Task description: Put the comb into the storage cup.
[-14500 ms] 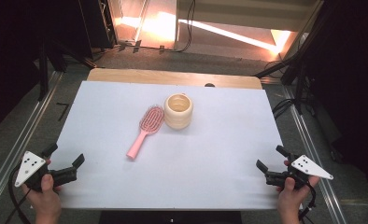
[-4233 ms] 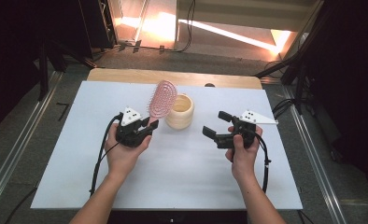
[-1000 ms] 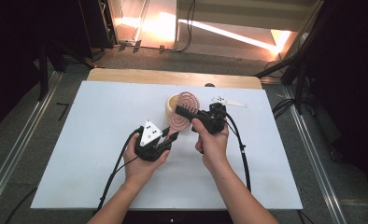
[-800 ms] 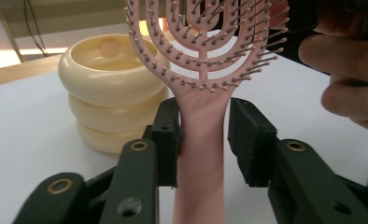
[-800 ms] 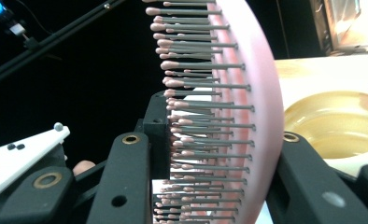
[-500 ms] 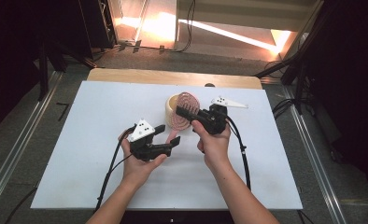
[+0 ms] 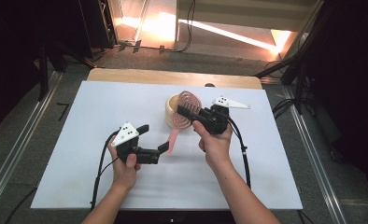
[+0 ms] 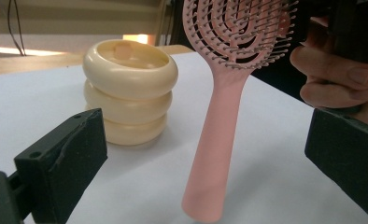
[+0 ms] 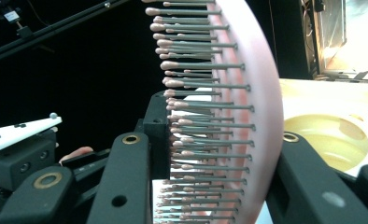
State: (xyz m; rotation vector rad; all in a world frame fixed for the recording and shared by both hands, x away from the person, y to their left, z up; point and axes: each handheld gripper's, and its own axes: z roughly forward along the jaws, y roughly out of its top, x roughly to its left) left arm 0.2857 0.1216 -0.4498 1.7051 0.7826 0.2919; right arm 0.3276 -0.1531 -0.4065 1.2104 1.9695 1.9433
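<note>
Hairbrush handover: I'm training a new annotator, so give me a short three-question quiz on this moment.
1. True or false: the right gripper clamps the hairbrush by its bristled head.
2. Which gripper has open fingers? A) left B) right
3. What stands just behind the brush on the table?

Key:
1. True; its fingers press on the head's back and bristles.
2. A; the left gripper has just been opening, the pink handle standing free between its fingers.
3. A cream ringed holder.
</note>
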